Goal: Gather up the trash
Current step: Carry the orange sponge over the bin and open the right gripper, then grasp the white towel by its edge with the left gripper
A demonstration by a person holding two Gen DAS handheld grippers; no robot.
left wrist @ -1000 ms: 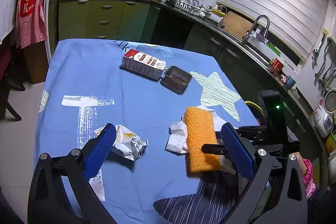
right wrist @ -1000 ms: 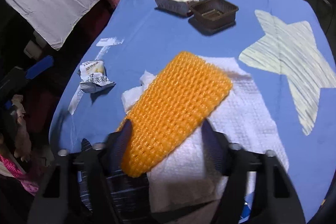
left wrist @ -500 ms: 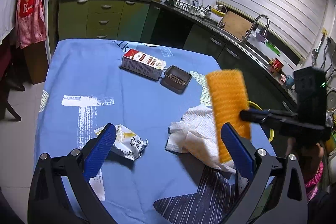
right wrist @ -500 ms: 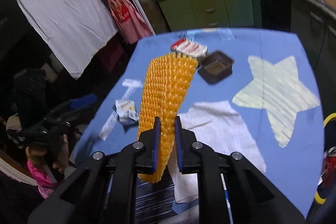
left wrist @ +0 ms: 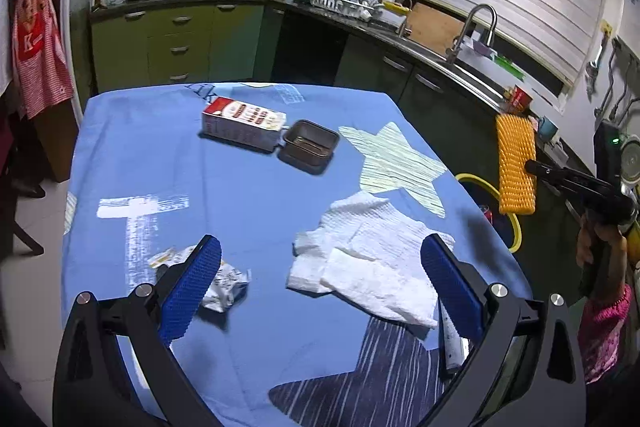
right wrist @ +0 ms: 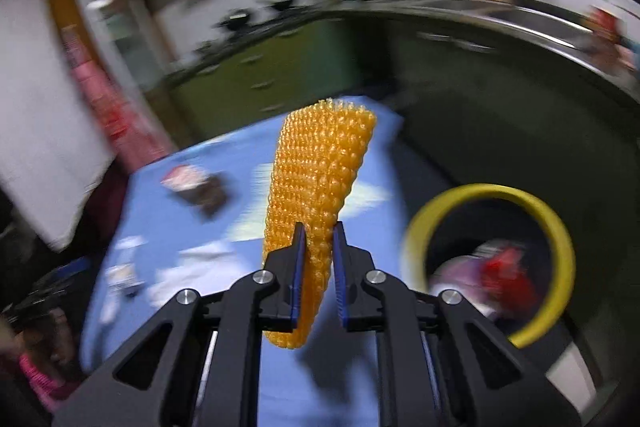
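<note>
The right hand-held gripper [right wrist: 318,259], clamping the orange foam net [right wrist: 320,187], has swung it off the table toward the yellow-rimmed bin [right wrist: 558,227]; the left [left wrist: 320,287] gapes.

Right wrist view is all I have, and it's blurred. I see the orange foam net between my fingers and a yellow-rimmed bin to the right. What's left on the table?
Observer: The left wrist view is sharp. A crumpled white paper towel lies on the blue tablecloth, near the table's right edge.
Operator: Anything else?
Observer: A crumpled snack wrapper lies by the left gripper, whose fingers are spread wide and hold nothing.
Operator: And farther back?
Observer: A red and white carton lies on its side, touching a small brown tray.
Operator: Am I over the bin?
Observer: The orange foam net, held in the right gripper, hangs beyond the table's edge, above the bin's yellow rim.
</note>
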